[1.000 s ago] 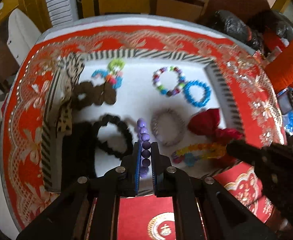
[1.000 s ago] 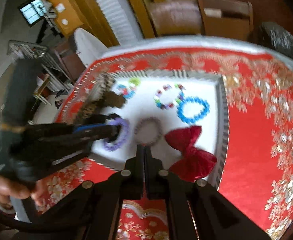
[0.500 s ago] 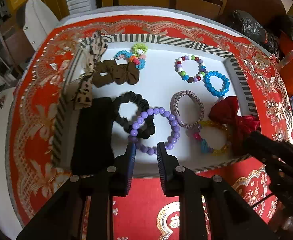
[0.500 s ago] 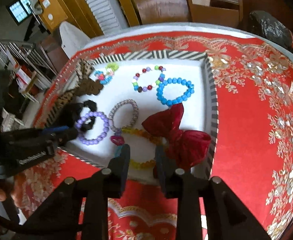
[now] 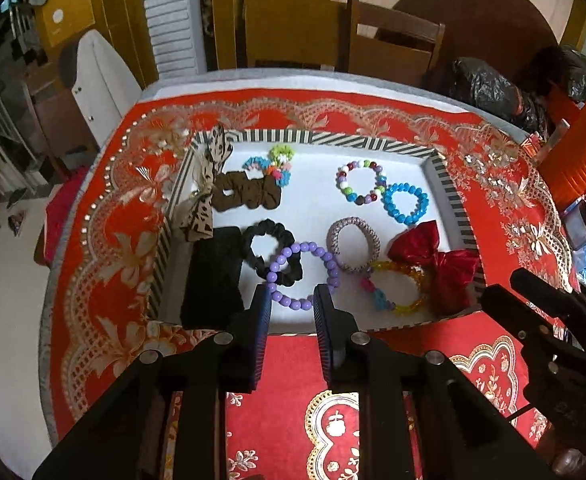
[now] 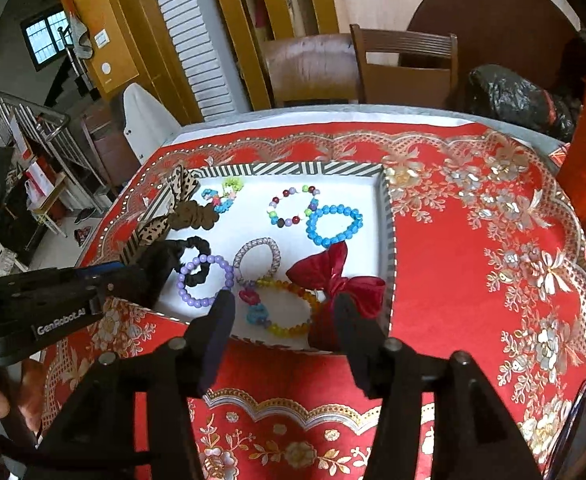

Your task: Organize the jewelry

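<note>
- Left hand-held gripper [image 5: 291,300] hangs released above the tray's near striped edge [image 5: 333,330]; purple bead bracelet [image 5: 303,275] lies inside.
- Right hand-held gripper [image 6: 283,312], jaws just widening, empty; yellow bracelet [image 6: 289,308] below.

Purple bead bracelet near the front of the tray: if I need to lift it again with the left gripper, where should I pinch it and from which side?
Pinch the near arc of the purple bead bracelet, coming steeply down from the tray's front edge. That arc lies flat on bare white floor directly ahead of the open left gripper. Its far-left arc overlaps the black scrunchie, so gripping there would probably snag fabric.
</note>
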A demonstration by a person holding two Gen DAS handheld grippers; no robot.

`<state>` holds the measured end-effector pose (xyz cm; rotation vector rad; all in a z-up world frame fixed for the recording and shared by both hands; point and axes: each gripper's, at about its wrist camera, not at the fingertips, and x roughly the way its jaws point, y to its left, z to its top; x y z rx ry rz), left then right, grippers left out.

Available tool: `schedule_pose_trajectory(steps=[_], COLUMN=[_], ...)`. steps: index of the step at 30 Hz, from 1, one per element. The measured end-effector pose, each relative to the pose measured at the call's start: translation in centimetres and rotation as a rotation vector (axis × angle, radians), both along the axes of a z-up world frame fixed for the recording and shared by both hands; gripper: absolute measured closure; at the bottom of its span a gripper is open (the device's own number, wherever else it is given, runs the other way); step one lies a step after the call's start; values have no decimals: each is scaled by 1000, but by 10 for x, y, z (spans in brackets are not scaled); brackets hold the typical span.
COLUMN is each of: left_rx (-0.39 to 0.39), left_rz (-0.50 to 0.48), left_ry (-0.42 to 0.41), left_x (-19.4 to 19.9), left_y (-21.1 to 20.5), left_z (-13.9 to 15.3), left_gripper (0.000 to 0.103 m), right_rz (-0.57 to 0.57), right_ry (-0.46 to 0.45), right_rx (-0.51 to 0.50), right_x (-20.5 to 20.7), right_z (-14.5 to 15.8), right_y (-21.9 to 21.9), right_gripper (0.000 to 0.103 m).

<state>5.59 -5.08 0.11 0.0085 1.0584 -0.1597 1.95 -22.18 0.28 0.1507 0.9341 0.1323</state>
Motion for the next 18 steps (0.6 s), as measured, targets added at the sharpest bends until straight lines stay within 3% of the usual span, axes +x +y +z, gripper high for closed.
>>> schedule_pose_trajectory(steps=[18], left_rx=[21], left_rz=[7], left_ry=[-47], left_x=[-18], left_y=[0], left_z=[12], left_gripper=[93], right_rz=[-17], right_ry=[5], right_rx=[-6], right_x=[-11], right_z=[5], right_y=[2], right_gripper=[43])
